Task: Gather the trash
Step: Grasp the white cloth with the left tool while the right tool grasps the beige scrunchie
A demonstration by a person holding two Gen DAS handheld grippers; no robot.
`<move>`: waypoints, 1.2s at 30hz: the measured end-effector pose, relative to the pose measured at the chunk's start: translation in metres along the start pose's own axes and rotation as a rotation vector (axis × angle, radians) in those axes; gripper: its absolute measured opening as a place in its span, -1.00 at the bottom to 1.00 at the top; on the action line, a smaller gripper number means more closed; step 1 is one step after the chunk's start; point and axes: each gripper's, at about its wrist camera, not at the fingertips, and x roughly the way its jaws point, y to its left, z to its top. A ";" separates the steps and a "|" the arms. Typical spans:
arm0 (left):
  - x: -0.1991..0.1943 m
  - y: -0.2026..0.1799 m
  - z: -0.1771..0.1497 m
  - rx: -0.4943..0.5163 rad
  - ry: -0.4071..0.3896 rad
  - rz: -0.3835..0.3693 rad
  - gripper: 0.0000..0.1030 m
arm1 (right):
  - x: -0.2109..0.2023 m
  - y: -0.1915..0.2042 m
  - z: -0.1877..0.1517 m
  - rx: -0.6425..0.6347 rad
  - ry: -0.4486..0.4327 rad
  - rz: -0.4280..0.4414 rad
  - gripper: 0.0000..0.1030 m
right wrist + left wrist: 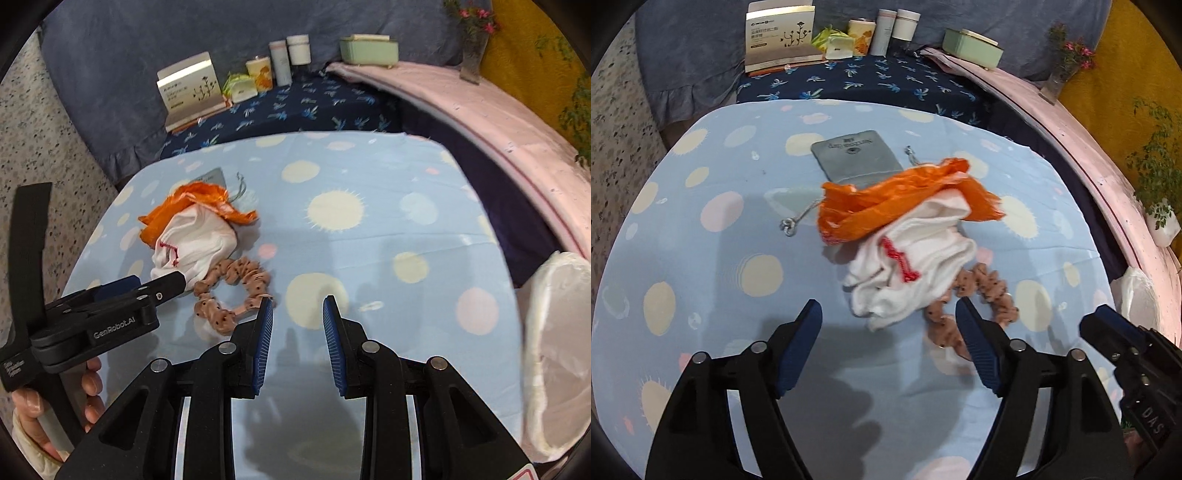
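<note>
A crumpled orange plastic bag [897, 199] [195, 206] lies on the dotted light-blue tablecloth [720, 280], partly over a white crumpled cloth with red stitching [908, 269] [195, 240]. A pink dotted scrunchie [982, 288] [232, 288] lies at the cloth's near side. My left gripper [888, 310] is open just short of the white cloth, whose near edge reaches between the fingertips without touching the pads. My right gripper [298, 301] is open, a narrow gap with nothing in it, and hovers over bare tablecloth right of the scrunchie.
A grey drawstring pouch [857, 155] lies behind the orange bag. A bin with a white liner [554, 350] [1134, 291] stands at the table's right edge. Boxes and bottles [886, 31] line the dark blue cloth at the back. A hand [92, 384] holds the left gripper's handle.
</note>
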 end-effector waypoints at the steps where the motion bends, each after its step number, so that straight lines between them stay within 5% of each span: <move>1: 0.002 0.003 0.001 -0.001 0.003 0.001 0.38 | 0.007 0.003 0.001 0.000 0.006 -0.001 -0.45; 16: 0.025 0.019 0.013 -0.052 0.013 -0.040 0.34 | 0.063 0.020 0.004 0.022 0.061 0.029 -0.32; 22: 0.029 0.015 0.014 -0.035 0.013 -0.053 0.10 | 0.070 0.026 0.007 0.006 0.063 0.039 -0.31; 25: 0.031 0.012 0.014 -0.024 0.021 -0.069 -0.24 | 0.072 0.029 0.005 -0.016 0.054 0.029 -0.32; 28: 0.031 0.008 0.012 -0.017 0.027 -0.082 -0.52 | 0.071 0.031 0.004 -0.047 0.052 0.016 -0.66; 30: 0.030 0.005 0.010 -0.006 0.026 -0.081 -0.72 | 0.069 0.028 0.002 -0.045 0.050 0.009 -0.73; 36: 0.017 -0.002 0.006 0.009 0.013 -0.097 -0.85 | 0.047 0.016 0.007 -0.036 0.002 -0.006 -0.79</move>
